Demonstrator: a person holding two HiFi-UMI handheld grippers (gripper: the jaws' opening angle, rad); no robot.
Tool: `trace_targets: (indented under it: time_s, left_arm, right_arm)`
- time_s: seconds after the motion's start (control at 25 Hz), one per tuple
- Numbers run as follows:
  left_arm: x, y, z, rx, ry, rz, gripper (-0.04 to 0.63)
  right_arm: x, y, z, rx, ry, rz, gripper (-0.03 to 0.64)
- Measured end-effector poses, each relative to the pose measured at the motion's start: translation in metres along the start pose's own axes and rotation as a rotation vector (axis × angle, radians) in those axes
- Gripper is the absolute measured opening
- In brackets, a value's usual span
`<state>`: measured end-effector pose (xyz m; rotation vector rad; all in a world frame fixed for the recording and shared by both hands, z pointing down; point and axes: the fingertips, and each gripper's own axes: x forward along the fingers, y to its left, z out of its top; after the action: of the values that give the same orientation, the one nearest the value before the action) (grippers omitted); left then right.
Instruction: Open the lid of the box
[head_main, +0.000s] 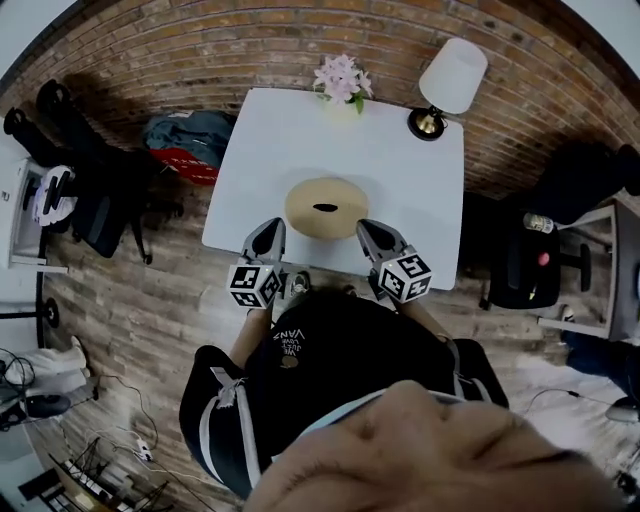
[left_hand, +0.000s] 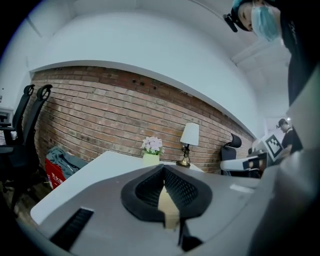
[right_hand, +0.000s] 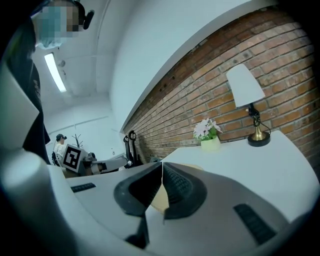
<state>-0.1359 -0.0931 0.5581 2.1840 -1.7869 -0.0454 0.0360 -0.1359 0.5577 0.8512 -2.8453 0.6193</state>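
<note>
The round box (head_main: 326, 207) sits in the middle of the white surface (head_main: 400, 170) (lid on); the left gripper (head_main: 270, 232) and right gripper (head_main: 372, 232) hover just in front. Both are squeezed tight, holding nothing.

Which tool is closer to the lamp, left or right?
Right. The right tool is at the right edge of the box, toward the lamp; the left tool is at its left edge, farther off.
</note>
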Motion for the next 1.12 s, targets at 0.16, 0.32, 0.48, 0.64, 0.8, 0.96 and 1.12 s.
trace_targets:
  time_s: [0.16, 0.32, 0.48, 0.64, 0.8, 0.96, 1.12]
  left_arm:
    - [0.016, 0.017, -0.001, 0.003, 0.032, -0.049, 0.011]
    - [0.026, 0.030, -0.008, 0.004, 0.062, -0.102, 0.011]
    - [0.033, 0.044, -0.011, 0.002, 0.091, -0.136, 0.011]
    - [0.040, 0.053, -0.017, 0.004, 0.119, -0.166, 0.011]
    - [0.047, 0.059, -0.021, 0.001, 0.138, -0.198, 0.011]
    - [0.053, 0.063, -0.027, -0.007, 0.159, -0.221, 0.011]
    - [0.056, 0.067, -0.033, -0.011, 0.176, -0.232, 0.011]
  right_arm:
    - [0.012, 0.003, 0.000, -0.036, 0.017, -0.027, 0.005]
    - [0.028, 0.012, -0.008, -0.079, 0.059, -0.035, 0.005]
    - [0.046, 0.020, -0.014, -0.104, 0.092, -0.033, 0.006]
    - [0.060, 0.023, -0.017, -0.122, 0.112, -0.033, 0.006]
    - [0.069, 0.022, -0.021, -0.102, 0.127, -0.038, 0.006]
    - [0.075, 0.022, -0.029, -0.108, 0.159, -0.038, 0.030]
    - [0.083, 0.026, -0.037, -0.146, 0.225, -0.005, 0.179]
